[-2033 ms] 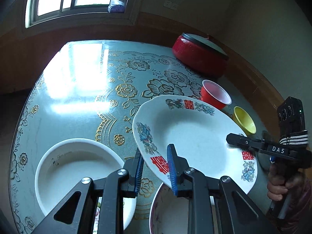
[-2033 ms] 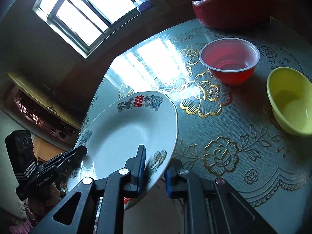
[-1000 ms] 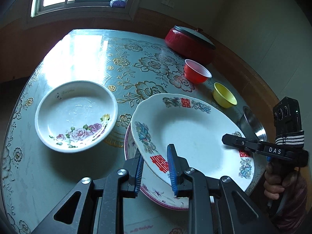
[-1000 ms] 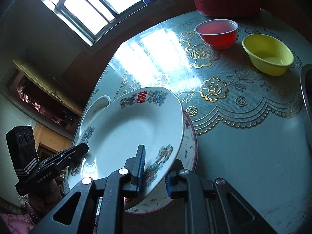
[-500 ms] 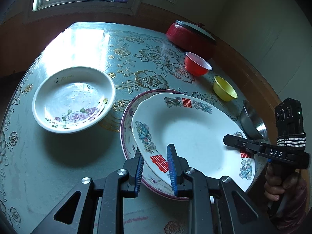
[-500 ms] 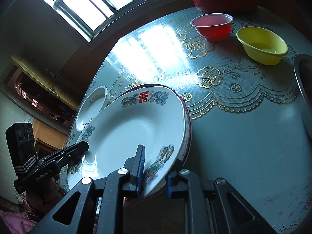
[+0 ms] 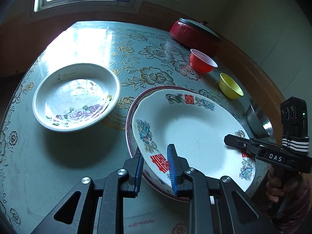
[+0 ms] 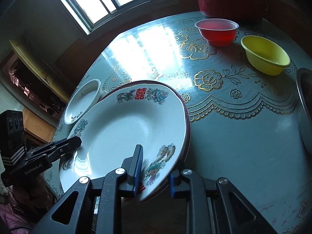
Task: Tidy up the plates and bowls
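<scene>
Between the two grippers we hold one large white plate with red characters and dragon prints on its rim. Our left gripper has its blue-padded fingers on either side of the near rim, right by one red character — one pad above the plate, the other below. Our right gripper grips the opposite rim the same way, one finger over the inner face beside a dragon print and the other under the edge; in the left wrist view it shows as a black clamp closed over the far right rim.

The plate sits just over a second plate with a dark red rim, whose edge peeks out around it on the table. We cannot tell whether the two are touching all around or the upper one is tilted a little above it.

To the left, apart from the stack, a white dish with purple roses rests on the table. Farther back stand a red bowl, a yellow bowl and a red pot with a dark lid — and a steel bowl lies at the right edge.
</scene>
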The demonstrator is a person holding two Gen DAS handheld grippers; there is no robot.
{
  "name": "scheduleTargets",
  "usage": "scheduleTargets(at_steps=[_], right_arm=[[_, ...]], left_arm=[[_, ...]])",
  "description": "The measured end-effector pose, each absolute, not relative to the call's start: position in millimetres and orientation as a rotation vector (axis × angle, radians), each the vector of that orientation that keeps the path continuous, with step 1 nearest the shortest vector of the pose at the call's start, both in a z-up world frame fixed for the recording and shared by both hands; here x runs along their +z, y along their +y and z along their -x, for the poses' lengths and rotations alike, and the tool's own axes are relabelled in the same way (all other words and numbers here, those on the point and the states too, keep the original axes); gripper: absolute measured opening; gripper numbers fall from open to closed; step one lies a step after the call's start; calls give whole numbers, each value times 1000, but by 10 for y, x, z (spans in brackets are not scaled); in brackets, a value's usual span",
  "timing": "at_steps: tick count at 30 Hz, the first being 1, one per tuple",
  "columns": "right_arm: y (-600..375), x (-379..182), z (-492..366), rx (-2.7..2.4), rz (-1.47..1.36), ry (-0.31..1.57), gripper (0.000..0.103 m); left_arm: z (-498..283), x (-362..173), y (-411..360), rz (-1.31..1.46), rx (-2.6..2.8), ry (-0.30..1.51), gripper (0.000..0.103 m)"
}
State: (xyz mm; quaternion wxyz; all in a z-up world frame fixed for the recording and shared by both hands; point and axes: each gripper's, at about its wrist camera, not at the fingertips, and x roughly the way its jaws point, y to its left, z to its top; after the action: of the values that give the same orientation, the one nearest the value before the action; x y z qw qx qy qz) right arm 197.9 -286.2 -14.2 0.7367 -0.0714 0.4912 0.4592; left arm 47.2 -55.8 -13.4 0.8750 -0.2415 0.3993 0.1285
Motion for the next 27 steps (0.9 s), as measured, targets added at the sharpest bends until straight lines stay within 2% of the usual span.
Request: scheduleTargets(at_steps=[14,27], right_arm=[[-2769,-136,-1948,968,279,1046,29],[-2897,-36,-1956,991,260,1044,29]], left_arm=[[-542,-139,-564,462,293,855,26],[-460,-120,-527,472,308,872,25]])
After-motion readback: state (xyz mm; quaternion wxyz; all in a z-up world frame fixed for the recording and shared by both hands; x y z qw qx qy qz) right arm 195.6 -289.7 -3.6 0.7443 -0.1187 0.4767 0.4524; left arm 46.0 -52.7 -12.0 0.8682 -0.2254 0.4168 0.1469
